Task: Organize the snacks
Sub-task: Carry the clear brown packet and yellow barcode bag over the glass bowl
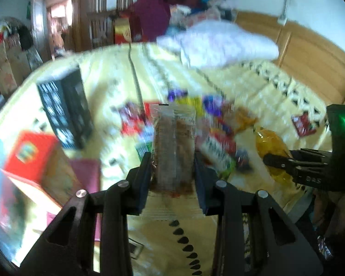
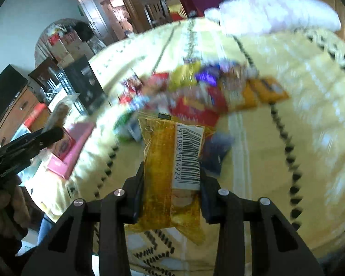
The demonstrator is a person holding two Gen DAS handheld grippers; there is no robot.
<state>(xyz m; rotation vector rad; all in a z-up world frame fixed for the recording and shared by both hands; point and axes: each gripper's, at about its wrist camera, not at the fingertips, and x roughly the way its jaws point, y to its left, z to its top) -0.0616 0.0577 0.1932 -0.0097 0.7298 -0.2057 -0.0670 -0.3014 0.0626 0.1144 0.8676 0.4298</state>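
My left gripper [image 1: 172, 161] is shut on a clear packet of brown snack bars [image 1: 173, 142], held upright above the yellow bedspread [image 1: 117, 73]. My right gripper [image 2: 171, 174] is shut on a yellow snack packet with a white barcode label [image 2: 170, 161]. The same yellow packet [image 1: 271, 151] shows in the left wrist view at the right, between the right gripper's fingers [image 1: 280, 161]. A blurred heap of coloured snack packets [image 2: 207, 92] lies on the bed beyond both grippers; the heap [image 1: 218, 124] also shows behind the brown packet.
A black box [image 1: 64, 110] stands on the bed at the left, with a red box [image 1: 32, 154] and a pink box [image 2: 73, 147] nearer. A white pillow [image 1: 223, 43] lies at the wooden headboard [image 1: 310, 53]. One red packet [image 1: 302, 122] lies apart at the right. Cardboard boxes [image 1: 7, 64] stand past the bed.
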